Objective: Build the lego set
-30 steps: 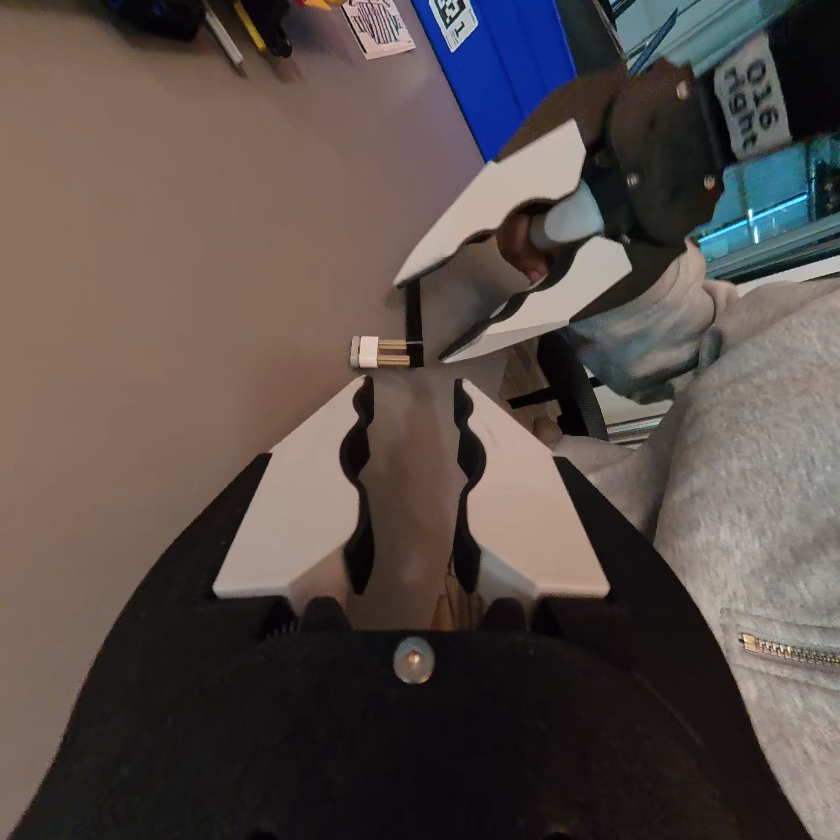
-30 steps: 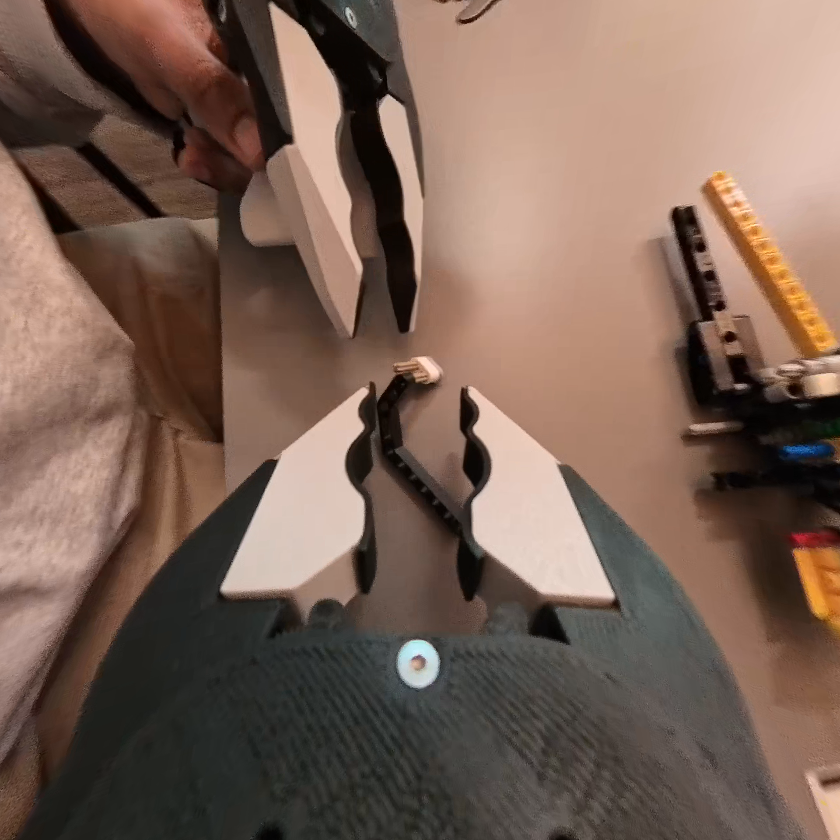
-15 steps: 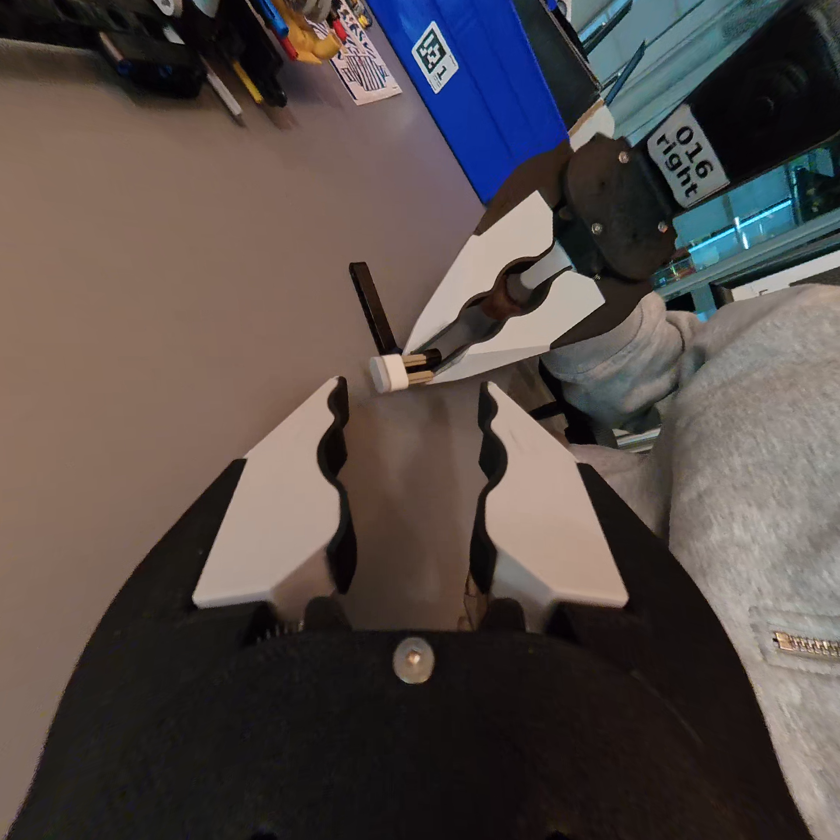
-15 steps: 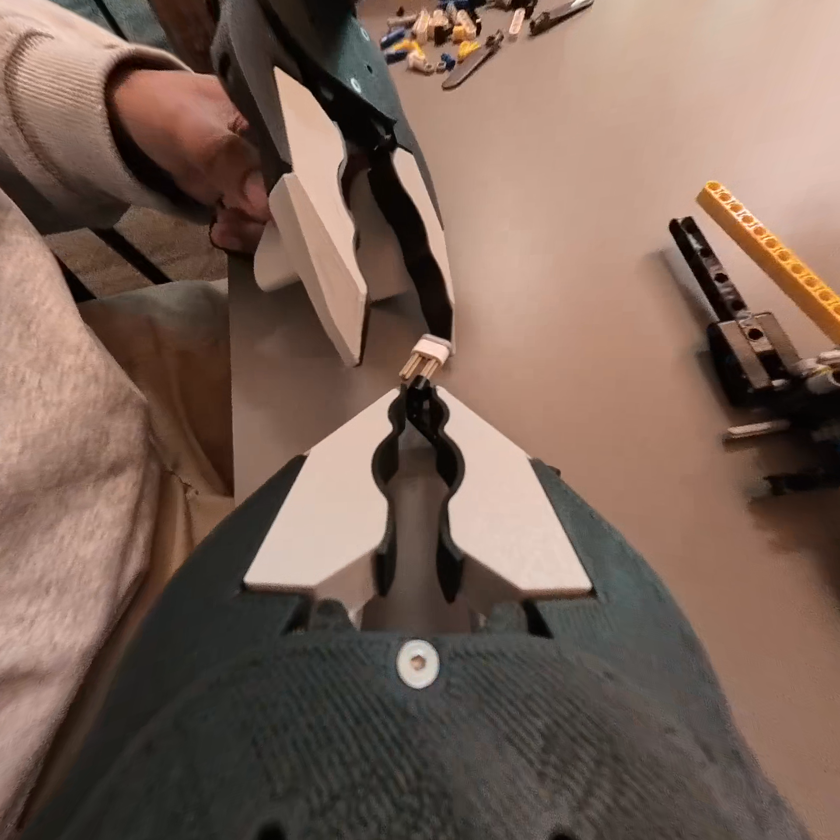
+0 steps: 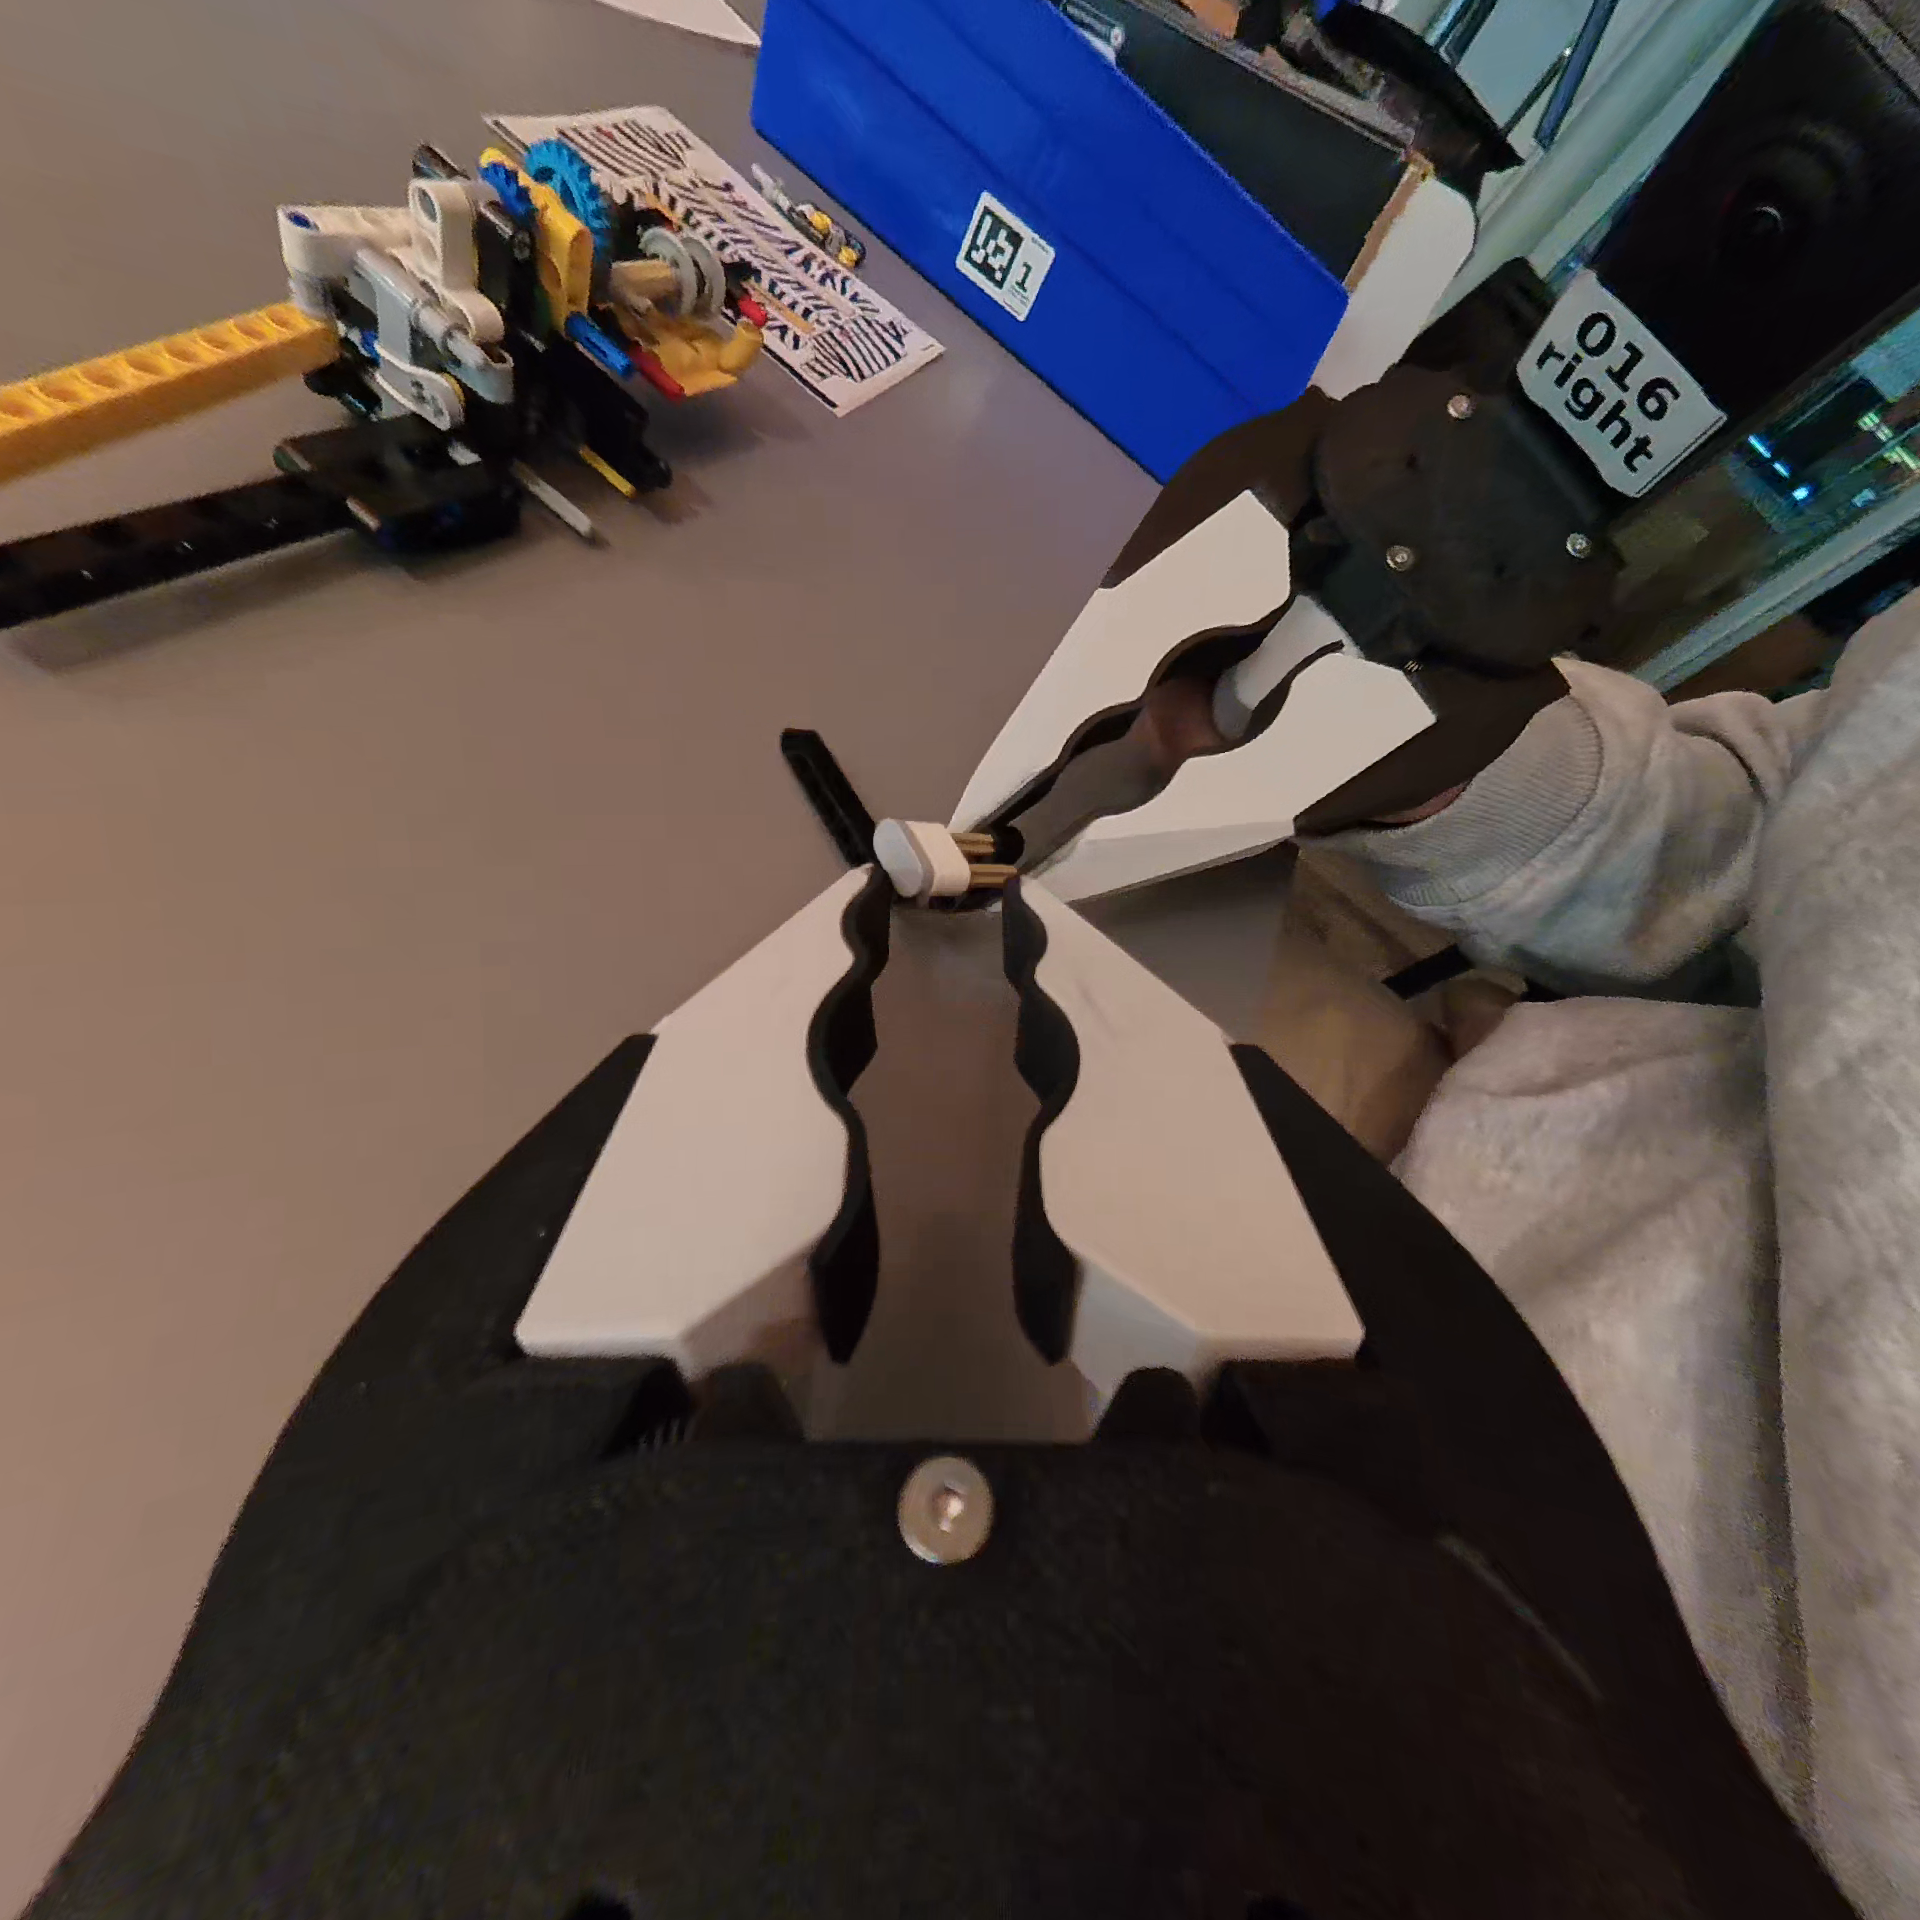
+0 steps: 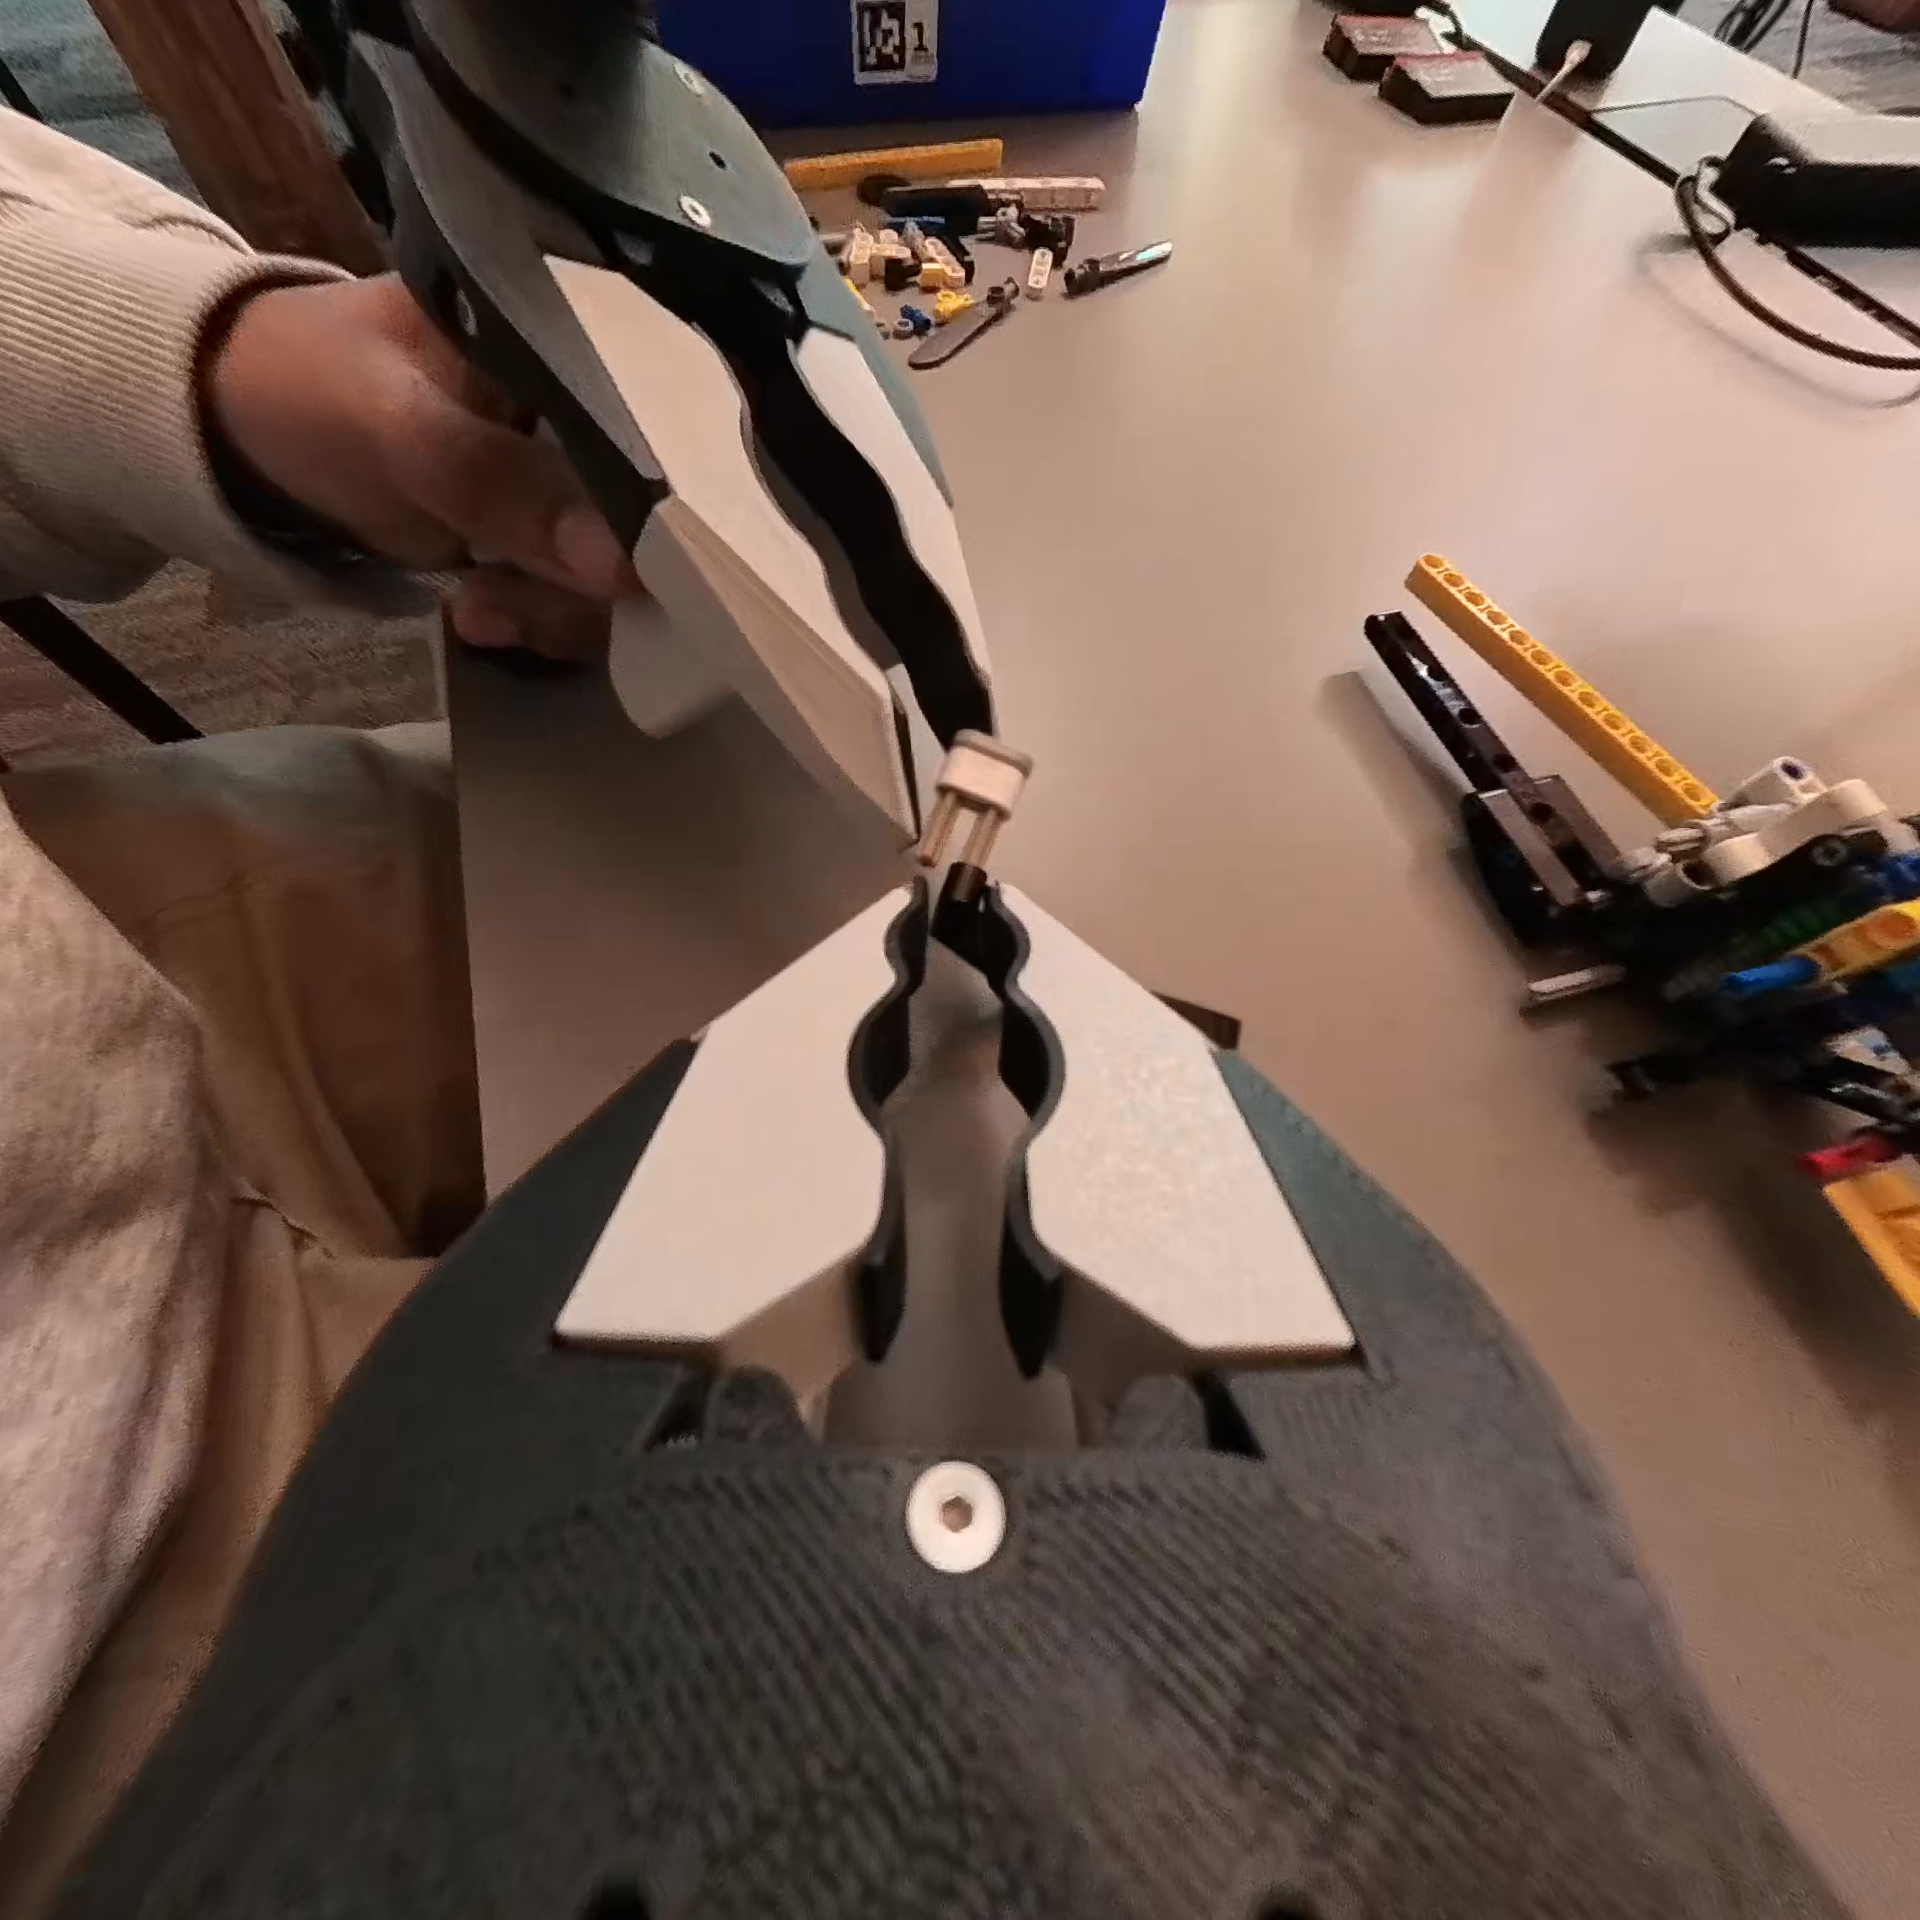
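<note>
While your right gripper (image 6: 961, 904) pinches the black angled beam (image 5: 826, 795) at its bend, its jaws are narrowed hard onto that piece, and the beam's free arm slants away toward 11 o'clock in the left wrist view. Plugged into the beam's gripped end is a small white connector (image 5: 920, 858) on two tan pins (image 6: 961, 816), pointing out past the jaw tips. Your left gripper (image 5: 940, 894) has its jaws at a narrow gap, with the tips on either side of the white connector; you cannot tell from either view whether they are squeezing it or only flanking it. The two grippers meet nose to nose just above the grey table (image 5: 416, 883), near its edge by your lap. Well apart, at 10 o'clock in the left wrist view, the partly built model (image 5: 488, 301) lies on the table with its long yellow beam (image 6: 1558, 686) and black beam (image 6: 1444, 696). Loose pieces (image 6: 966, 260) lie scattered at 12 o'clock in the right wrist view, before a blue bin (image 5: 1039, 239)
</note>
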